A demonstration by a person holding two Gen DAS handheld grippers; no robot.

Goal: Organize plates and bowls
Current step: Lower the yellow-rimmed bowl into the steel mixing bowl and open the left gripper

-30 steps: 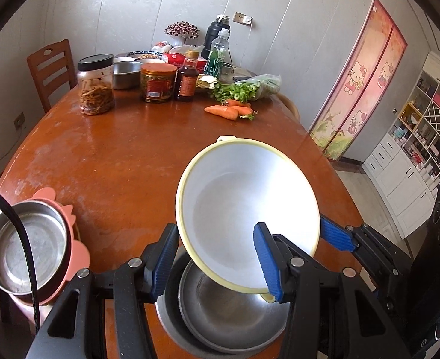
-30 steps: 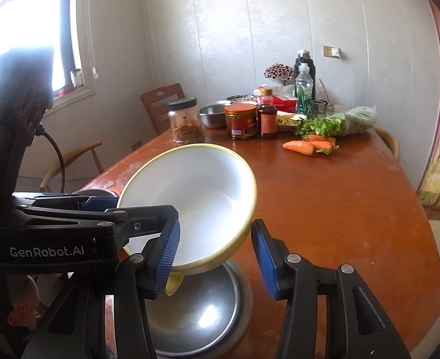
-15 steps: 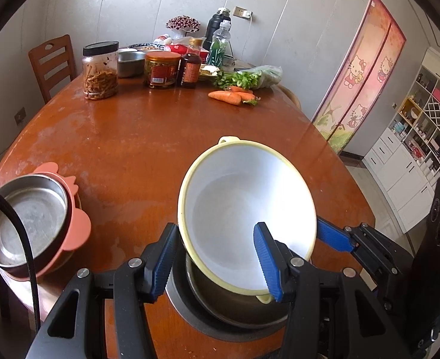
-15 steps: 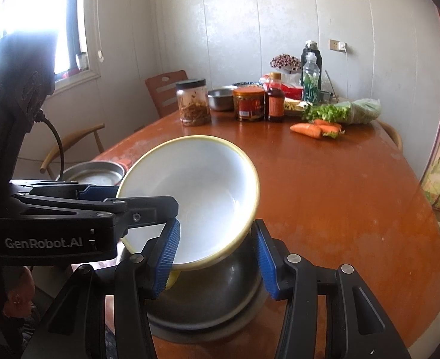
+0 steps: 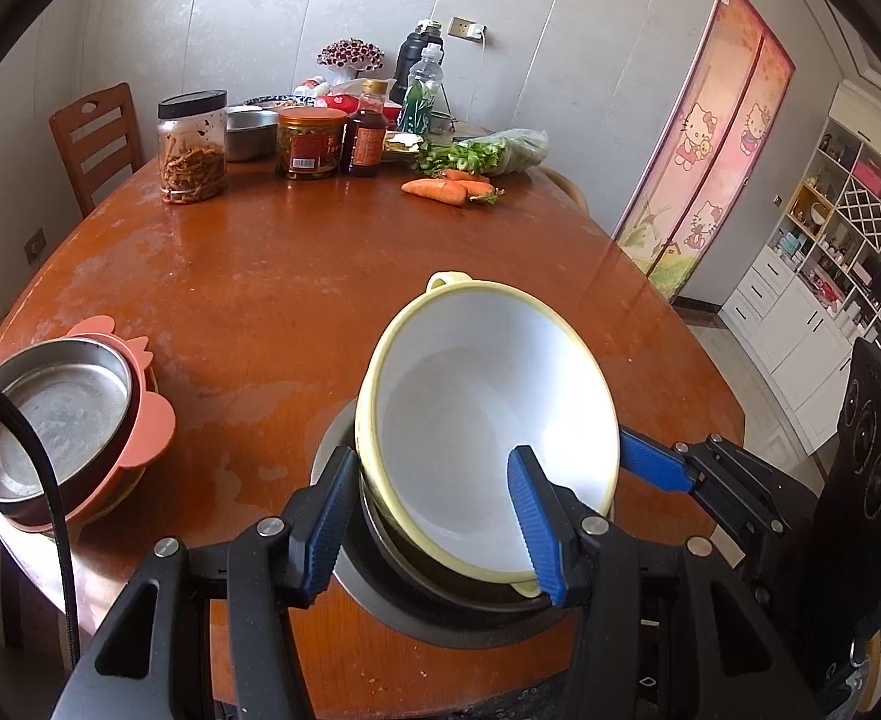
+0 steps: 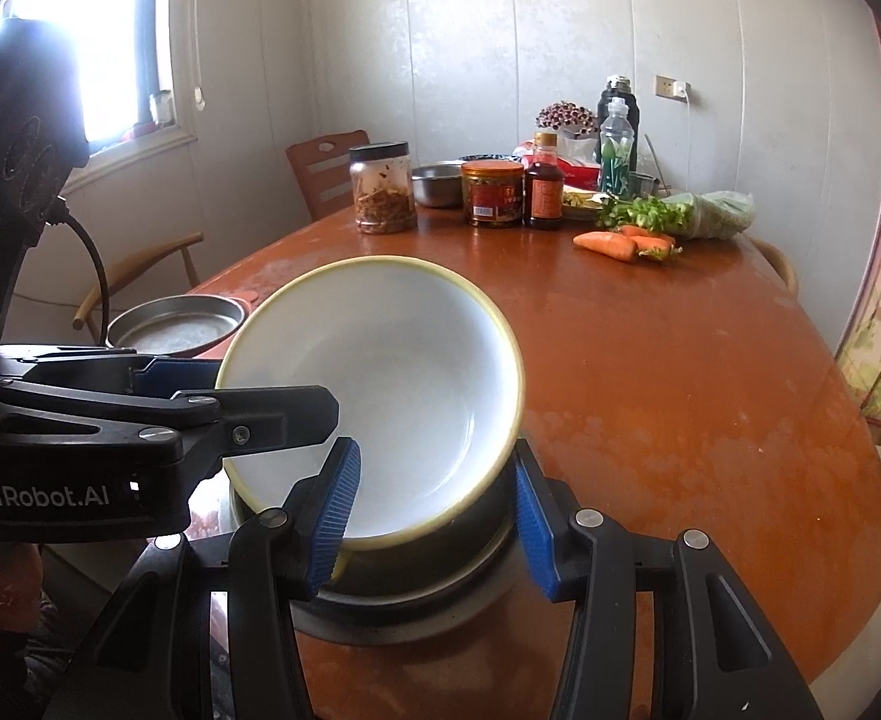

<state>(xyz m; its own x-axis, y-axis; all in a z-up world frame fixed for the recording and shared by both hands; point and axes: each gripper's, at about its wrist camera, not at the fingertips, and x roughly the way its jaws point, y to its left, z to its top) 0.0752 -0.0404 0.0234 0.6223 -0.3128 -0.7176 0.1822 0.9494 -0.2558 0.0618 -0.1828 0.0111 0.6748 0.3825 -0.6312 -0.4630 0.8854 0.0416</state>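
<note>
**A:** Left wrist view. Held what in the left gripper (image 5: 431, 456)?

**B:** Clamped the near wall of the yellow-rimmed white bowl (image 5: 470, 396), one pad inside, one outside, narrowly parted.

**A:** And in the right gripper (image 6: 434, 450)?

**B:** Gripped the same bowl's other side likewise, narrowly parted.

**A:** Lay where?

**B:** Leaned tilted inside the stacked steel bowls (image 5: 347, 582) at the near edge of the brown table (image 5: 290, 276), well apart from the steel pan (image 5: 50, 408) on the pink plate (image 5: 152, 426) and from the carrots (image 5: 440, 189).
</note>
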